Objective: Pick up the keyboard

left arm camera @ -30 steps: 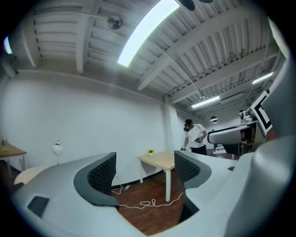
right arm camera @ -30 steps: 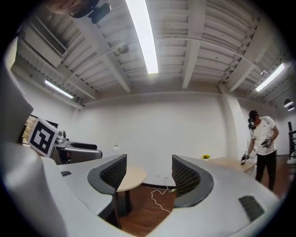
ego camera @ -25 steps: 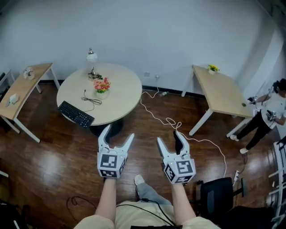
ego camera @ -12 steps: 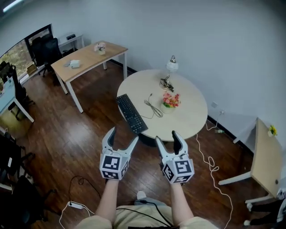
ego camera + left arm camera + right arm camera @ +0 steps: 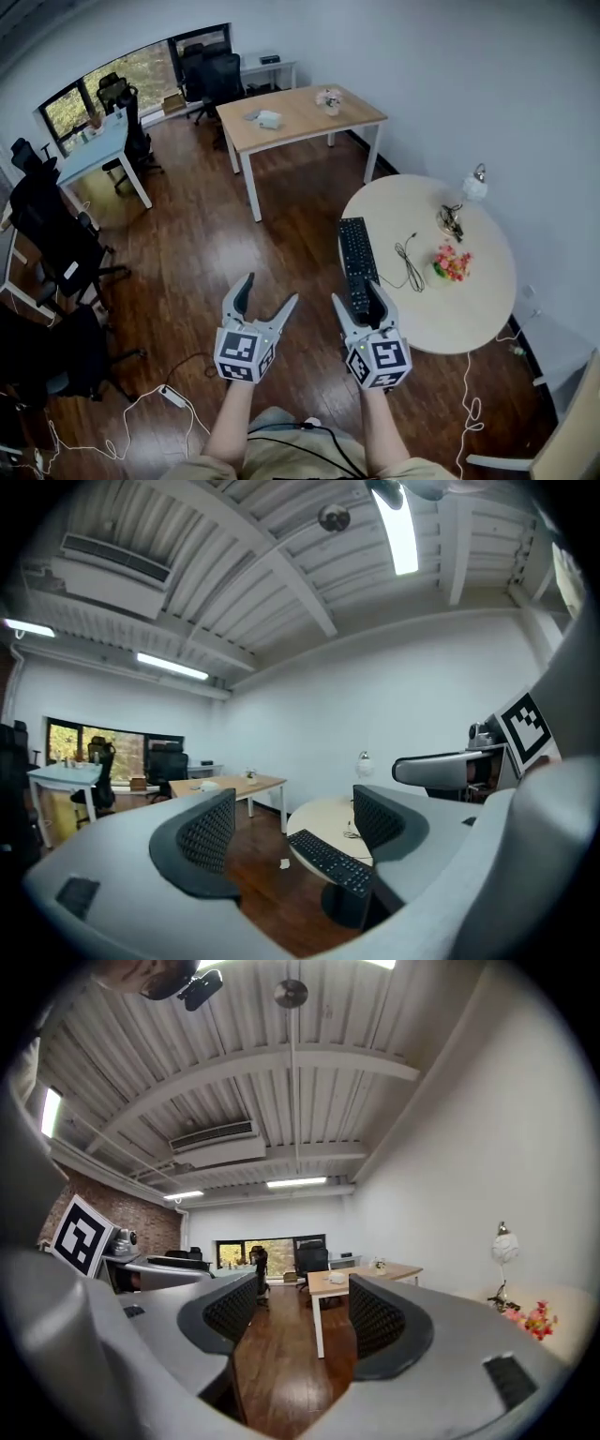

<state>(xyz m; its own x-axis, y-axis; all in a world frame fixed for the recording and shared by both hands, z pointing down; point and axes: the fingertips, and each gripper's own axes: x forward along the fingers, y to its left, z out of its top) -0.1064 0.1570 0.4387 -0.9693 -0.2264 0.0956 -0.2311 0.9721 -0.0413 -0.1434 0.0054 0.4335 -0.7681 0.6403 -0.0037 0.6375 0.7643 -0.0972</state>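
The black keyboard [image 5: 357, 262] lies along the left edge of the round beige table [image 5: 478, 300], one end hanging over the rim. In the left gripper view the keyboard [image 5: 328, 857] appears ahead, between the jaws and toward the right one. My left gripper [image 5: 269, 291] is open and empty, held over the wood floor to the left of the table. My right gripper [image 5: 357, 298] is open too, and in the head view its tips overlap the keyboard's near end. The right gripper view looks past the table: its jaws [image 5: 292, 1312] frame only floor and a desk.
On the round table stand a pot of flowers [image 5: 452, 264], a small lamp [image 5: 476, 183] and a loose black cable [image 5: 408, 261]. A wooden desk [image 5: 300, 117] stands beyond. Office chairs [image 5: 56, 234] crowd the left. Cables and a power strip [image 5: 169, 394] lie on the floor.
The whole view has swung round: the round table with the keyboard has passed from upper left to the right of the picture and come closer. Both grippers stay open in front of the body.
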